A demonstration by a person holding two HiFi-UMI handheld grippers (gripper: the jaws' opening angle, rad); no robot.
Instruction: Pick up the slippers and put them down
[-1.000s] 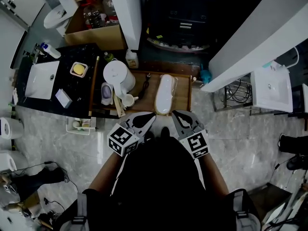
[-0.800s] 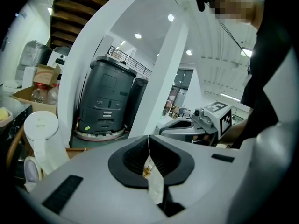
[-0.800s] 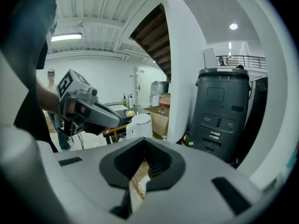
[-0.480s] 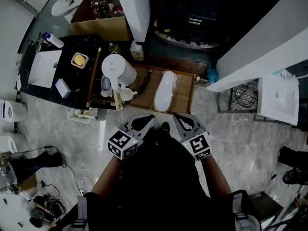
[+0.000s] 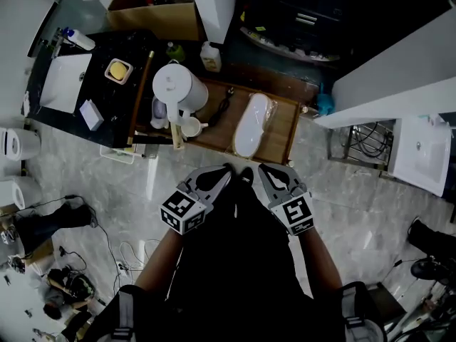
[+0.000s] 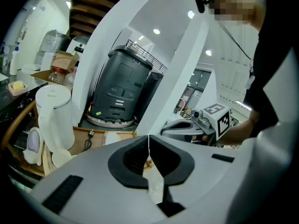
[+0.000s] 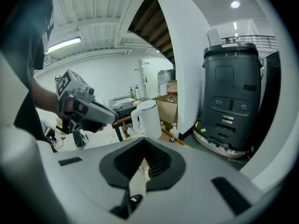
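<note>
Two hand-held grey tongs with marker cubes: left tongs and right tongs, side by side at lower centre of the head view. Both are closed, with nothing gripped.

Item: one pair of pale white slippers in clear plastic wrap. It lies on a brown wooden tray with a raised rim at upper centre, just ahead of the tongs and apart from them.

Adjacent: tall white plastic kettle at the tray's left end.

Step in hand: approach; pick-up not begun.

Next move, as judged: open the jaws, reach forward and down, and close on the wrapped pair. The slick wrap may slip.

Change from a second ago: tongs shut then as now. The scene has swung clockwise in the picture, so the tray sits slanted. More grey marbled floor shows.
</note>
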